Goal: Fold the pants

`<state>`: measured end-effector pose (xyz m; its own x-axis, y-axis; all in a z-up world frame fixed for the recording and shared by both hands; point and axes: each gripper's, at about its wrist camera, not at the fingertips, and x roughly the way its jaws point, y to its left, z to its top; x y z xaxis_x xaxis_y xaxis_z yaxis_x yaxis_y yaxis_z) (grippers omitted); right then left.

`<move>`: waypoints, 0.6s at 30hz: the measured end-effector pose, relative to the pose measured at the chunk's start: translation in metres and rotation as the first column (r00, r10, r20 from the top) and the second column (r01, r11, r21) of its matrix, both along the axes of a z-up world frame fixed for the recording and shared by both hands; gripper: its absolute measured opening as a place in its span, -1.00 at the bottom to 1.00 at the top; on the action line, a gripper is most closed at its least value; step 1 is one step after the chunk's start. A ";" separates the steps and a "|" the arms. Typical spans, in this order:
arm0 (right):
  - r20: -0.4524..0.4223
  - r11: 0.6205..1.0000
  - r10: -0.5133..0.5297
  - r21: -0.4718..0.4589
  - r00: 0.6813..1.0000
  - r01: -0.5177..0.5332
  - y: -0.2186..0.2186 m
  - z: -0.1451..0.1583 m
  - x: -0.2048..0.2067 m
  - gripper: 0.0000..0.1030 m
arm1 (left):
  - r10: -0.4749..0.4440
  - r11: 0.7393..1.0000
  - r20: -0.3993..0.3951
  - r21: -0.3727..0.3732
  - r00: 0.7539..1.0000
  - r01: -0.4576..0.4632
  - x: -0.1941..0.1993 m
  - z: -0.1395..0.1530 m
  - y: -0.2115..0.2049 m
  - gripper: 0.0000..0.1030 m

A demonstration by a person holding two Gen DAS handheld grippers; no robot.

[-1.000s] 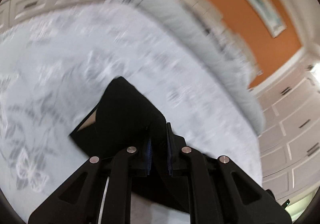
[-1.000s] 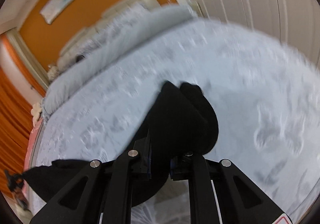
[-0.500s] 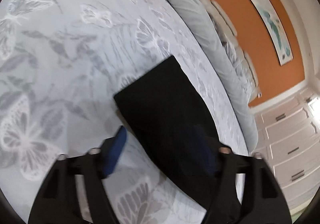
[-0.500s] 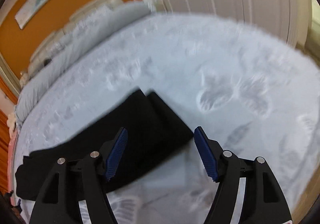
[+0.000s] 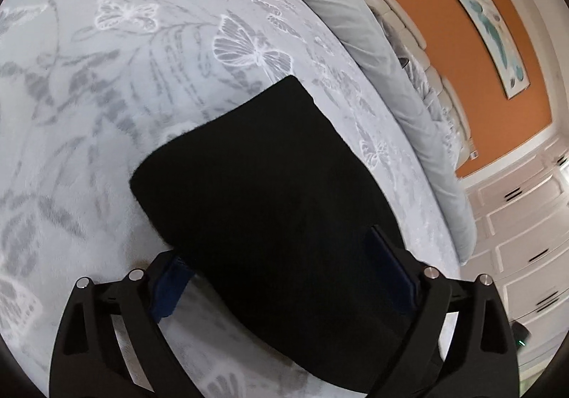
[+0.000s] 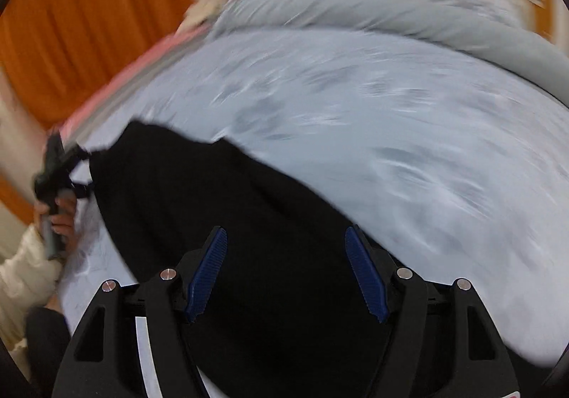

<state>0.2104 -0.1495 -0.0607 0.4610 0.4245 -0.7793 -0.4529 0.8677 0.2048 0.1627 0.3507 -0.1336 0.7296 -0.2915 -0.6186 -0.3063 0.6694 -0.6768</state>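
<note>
the black pants [image 5: 270, 206] lie flat on the pale butterfly-print bedspread [image 5: 117, 85], doubled over into a broad slab. a second ago both grippers were pinched shut on the cloth and carrying it; now both have let it go. the left gripper [image 5: 284, 270] is opening wide, its blue pads clear of the fabric: the near end of the pants lies between and under the fingers, one pad [image 5: 170, 280] just off the cloth's edge and the other over it. the right gripper [image 6: 286, 273] also has its fingers apart, nothing pinched, the black cloth spread beneath and ahead of them; that view is smeared by fast motion. beyond its left finger a hand [image 6: 58, 216] holds the other tool. my read: one fold has just been laid down, and the next grip is being sought
</note>
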 end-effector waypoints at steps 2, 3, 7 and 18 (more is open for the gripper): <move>-0.028 0.999 0.040 -0.025 0.999 -0.041 0.033 -0.017 0.024 0.03 | -0.002 0.999 0.010 -0.035 1.000 0.002 -0.001 -0.002 0.005 0.77; -0.048 0.996 0.074 -0.042 0.996 -0.076 0.050 -0.028 0.037 -0.85 | -0.007 0.999 0.014 -0.044 1.000 0.008 -0.001 -0.002 0.007 0.78; 0.035 0.994 0.070 -0.090 0.997 -0.066 0.061 -0.014 0.051 -0.93 | -0.033 0.998 0.025 -0.049 0.999 0.034 -0.002 -0.002 0.008 0.82; 0.116 0.981 -0.178 -0.057 0.977 0.186 -0.049 0.020 0.019 0.30 | -0.051 0.993 -0.011 0.107 0.999 0.051 0.010 0.002 -0.013 0.90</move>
<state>0.2292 -0.1987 -0.0407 0.6099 0.2737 -0.7437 -0.3023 0.9478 0.1009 0.1728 0.3374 -0.1319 0.7103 -0.2599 -0.6541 -0.2751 0.7529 -0.5979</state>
